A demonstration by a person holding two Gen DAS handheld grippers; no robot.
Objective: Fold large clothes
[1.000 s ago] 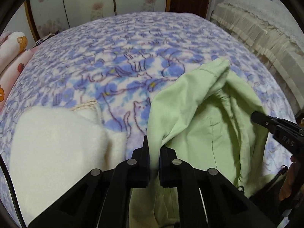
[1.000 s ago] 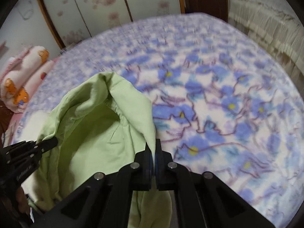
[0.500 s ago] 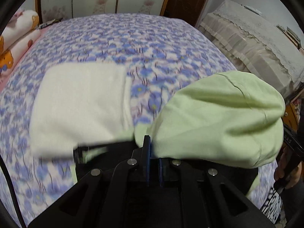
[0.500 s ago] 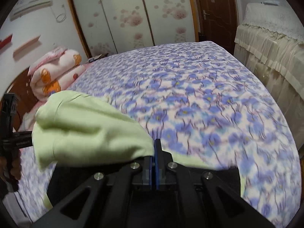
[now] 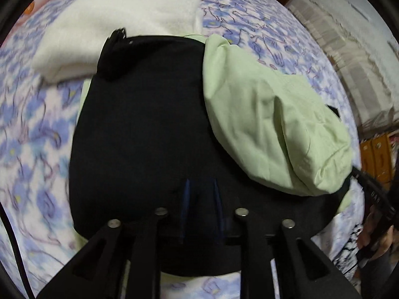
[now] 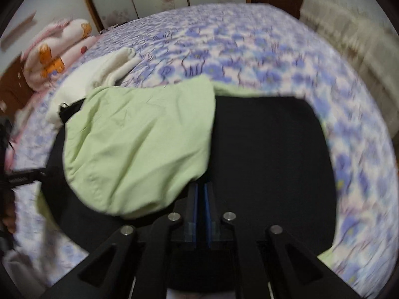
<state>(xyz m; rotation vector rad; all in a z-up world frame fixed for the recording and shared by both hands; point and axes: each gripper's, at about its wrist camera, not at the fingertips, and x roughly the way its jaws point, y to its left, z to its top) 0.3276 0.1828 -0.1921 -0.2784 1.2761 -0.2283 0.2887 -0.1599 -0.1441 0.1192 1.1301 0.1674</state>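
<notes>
A black garment with a light green lining lies on the flowered bed. In the left wrist view its black side (image 5: 149, 129) fills the middle and the green hood (image 5: 271, 129) lies folded over its right part. In the right wrist view the green hood (image 6: 139, 147) lies left and the black cloth (image 6: 269, 159) right. My left gripper (image 5: 200, 186) stands slightly open over the black cloth with nothing between its fingers. My right gripper (image 6: 200, 186) is slightly open at the hood's near edge, holding nothing. The right gripper's tip also shows at the left wrist view's right edge (image 5: 371, 186).
A folded cream-white garment (image 5: 119, 22) lies just beyond the black one, also in the right wrist view (image 6: 104, 72). Pink cartoon pillows (image 6: 49, 54) sit at the far left. A lace-covered piece of furniture (image 6: 354, 39) stands right of the bed (image 6: 249, 39). Wardrobe doors stand behind.
Both grippers carried the green hood forward and laid it down over the black cloth, then opened and let go. The cameras now look down on the flattened garment.
</notes>
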